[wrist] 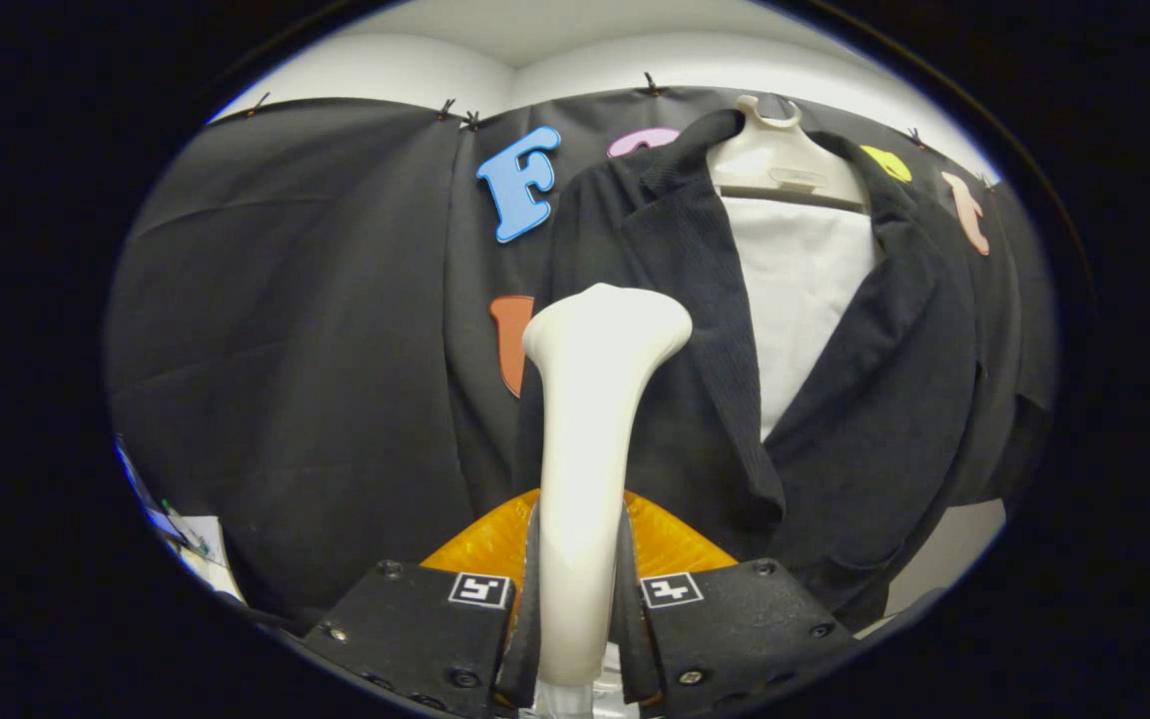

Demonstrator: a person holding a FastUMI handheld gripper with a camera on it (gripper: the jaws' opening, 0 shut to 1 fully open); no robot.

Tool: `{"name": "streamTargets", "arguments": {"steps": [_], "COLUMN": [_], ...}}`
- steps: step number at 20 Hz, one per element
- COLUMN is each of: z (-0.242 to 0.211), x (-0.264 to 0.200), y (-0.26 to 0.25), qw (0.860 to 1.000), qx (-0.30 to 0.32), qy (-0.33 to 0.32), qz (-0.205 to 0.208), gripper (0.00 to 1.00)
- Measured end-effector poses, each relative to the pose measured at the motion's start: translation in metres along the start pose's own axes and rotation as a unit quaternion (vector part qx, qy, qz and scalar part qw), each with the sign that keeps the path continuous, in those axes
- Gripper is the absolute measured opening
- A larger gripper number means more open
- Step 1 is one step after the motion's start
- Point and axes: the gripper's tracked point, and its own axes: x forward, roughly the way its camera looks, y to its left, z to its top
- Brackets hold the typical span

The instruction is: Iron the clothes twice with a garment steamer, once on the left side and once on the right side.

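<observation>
Your tongs [580, 599] are pinching the garment steamer [590, 449] right now, one finger pressing on each side of its pale handle, so it's standing upright between them with the wide head sitting at the top. That head is pointing at the dark jacket [735, 379], and it's overlapping the jacket's lapel on the side nearest the steamer. Can't really tell if the head is actually touching the fabric or just hanging close in front of it, the fisheye is flattening everything.

The jacket is hanging open on a pale plastic hanger [783, 160], which is sitting above and beyond the steamer head. There's a white shirt [800, 300] showing in the gap between the two lapels, just past the steamer head on the far side. The jacket's front panels are draping down and coming together below the shirt, level with the steamer's neck.

Something orange and ribbed [665, 544] is peeking out behind the steamer's handle, just above your fingers. The black cloth wall [315, 330] is hanging behind the jacket and the steamer.
</observation>
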Motion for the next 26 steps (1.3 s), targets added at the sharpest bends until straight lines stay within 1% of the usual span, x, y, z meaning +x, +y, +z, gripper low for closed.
{"name": "streamTargets", "arguments": {"steps": [5, 8, 16, 23, 26], "z": [-0.018, -0.04, -0.071, -0.112, -0.125], "x": [0.005, -0.002, -0.005, -0.012, -0.007], "y": [-0.005, -0.009, -0.019, -0.031, -0.035], "qw": [1.0, 0.999, 0.998, 0.994, 0.992], "qx": [0.007, 0.019, 0.031, 0.042, 0.048], "qy": [0.018, 0.035, 0.061, 0.098, 0.113], "qz": [-0.002, -0.003, -0.001, 0.002, 0.006], "gripper": [0.34, 0.34, 0.34, 0.34, 0.34]}}
